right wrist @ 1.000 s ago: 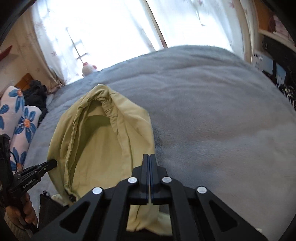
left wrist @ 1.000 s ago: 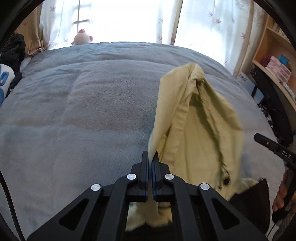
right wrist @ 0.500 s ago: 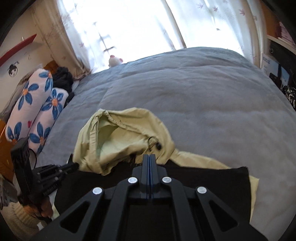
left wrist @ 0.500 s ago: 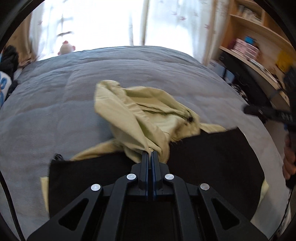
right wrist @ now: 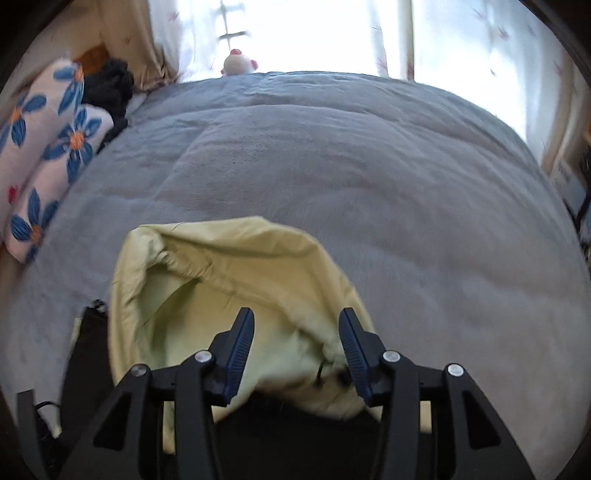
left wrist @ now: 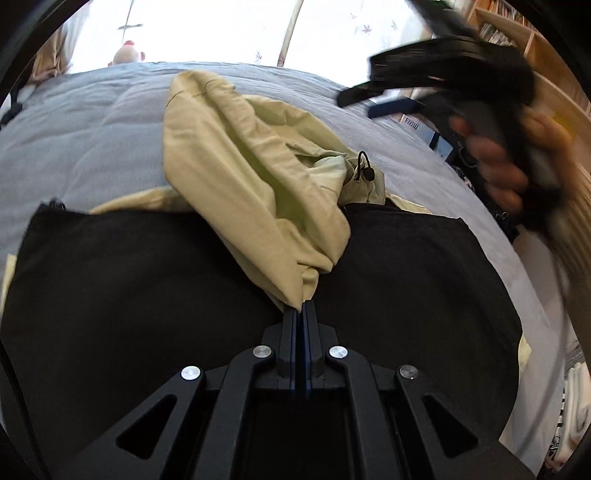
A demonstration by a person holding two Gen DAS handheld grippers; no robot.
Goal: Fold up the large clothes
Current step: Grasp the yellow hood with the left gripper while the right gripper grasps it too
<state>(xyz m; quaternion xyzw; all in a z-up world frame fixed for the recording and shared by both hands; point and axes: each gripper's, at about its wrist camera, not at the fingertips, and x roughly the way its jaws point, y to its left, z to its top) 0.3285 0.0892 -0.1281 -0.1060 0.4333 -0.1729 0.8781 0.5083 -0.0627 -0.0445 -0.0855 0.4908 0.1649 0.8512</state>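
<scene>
A large jacket lies on the bed, its black body [left wrist: 147, 295] spread flat and its pale yellow hood [left wrist: 251, 166] folded over it. My left gripper [left wrist: 303, 308] is shut on the hood's near edge, low over the black cloth. My right gripper [right wrist: 295, 317] hovers above the hood [right wrist: 221, 277]; its jaws are opening and its pads touch no cloth. A black drawstring toggle [right wrist: 341, 376] sits by the right finger. In the left wrist view the right gripper [left wrist: 369, 99] shows blurred at upper right, held by a hand [left wrist: 498, 173].
A grey blanket [right wrist: 332, 177] covers the bed. Flowered pillows [right wrist: 48, 147] and a dark heap of clothes [right wrist: 109, 88] lie at the left. A plush toy [right wrist: 238, 62] sits by the curtained window. Bookshelves [left wrist: 517, 33] stand at the right.
The left gripper has pulled the hood back over the black body and sunk lower. The right gripper has opened, let go of the jacket and swung away.
</scene>
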